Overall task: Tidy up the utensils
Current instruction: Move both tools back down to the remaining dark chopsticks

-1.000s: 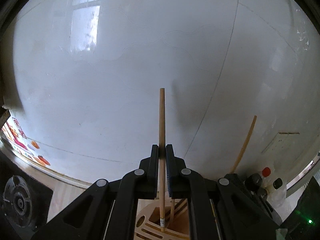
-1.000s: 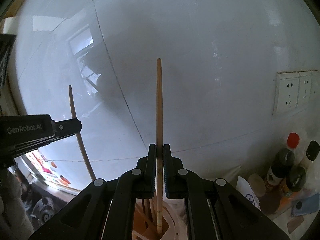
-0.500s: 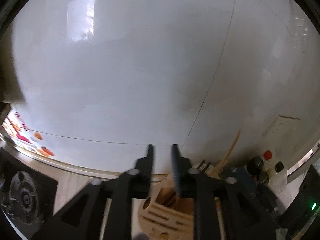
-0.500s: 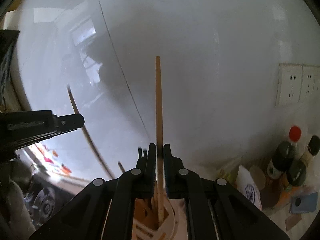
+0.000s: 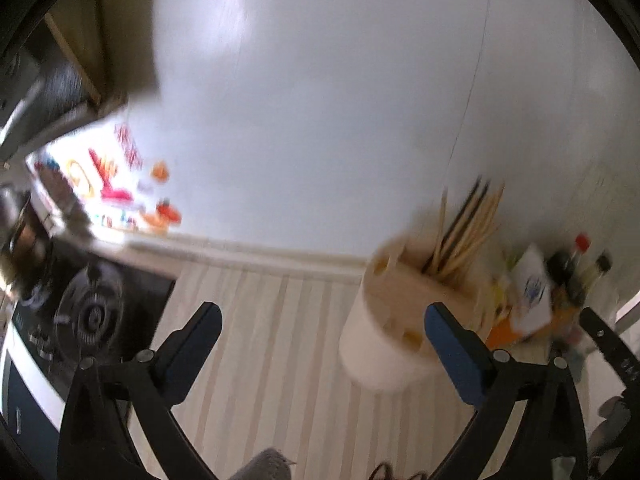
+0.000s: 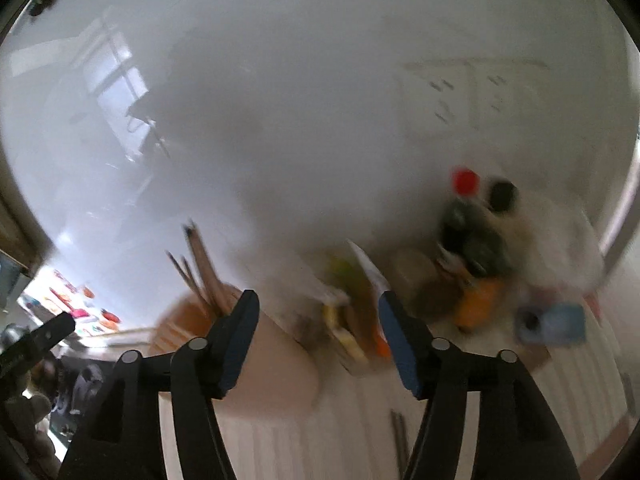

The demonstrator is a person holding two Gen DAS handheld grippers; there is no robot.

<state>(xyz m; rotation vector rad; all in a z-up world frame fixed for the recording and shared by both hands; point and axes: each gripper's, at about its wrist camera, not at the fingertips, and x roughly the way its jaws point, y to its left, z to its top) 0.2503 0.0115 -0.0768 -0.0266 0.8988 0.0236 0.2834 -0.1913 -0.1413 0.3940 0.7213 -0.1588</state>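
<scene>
Both grippers are empty right now: the left gripper (image 5: 322, 328) has its fingers spreading wide with nothing between them, and the right gripper (image 6: 318, 316) is opening too, also with nothing in it. The chopsticks (image 5: 466, 232) stand bunched in the holder (image 5: 394, 320) on the worktop (image 5: 280, 360), near the far wall. I'd guess they're light, stiff and a bit slick, so pinch one around mid-shaft. There looks to be a loose pair (image 6: 398, 432) lying near the right gripper, but it's too blurry to be sure.
</scene>
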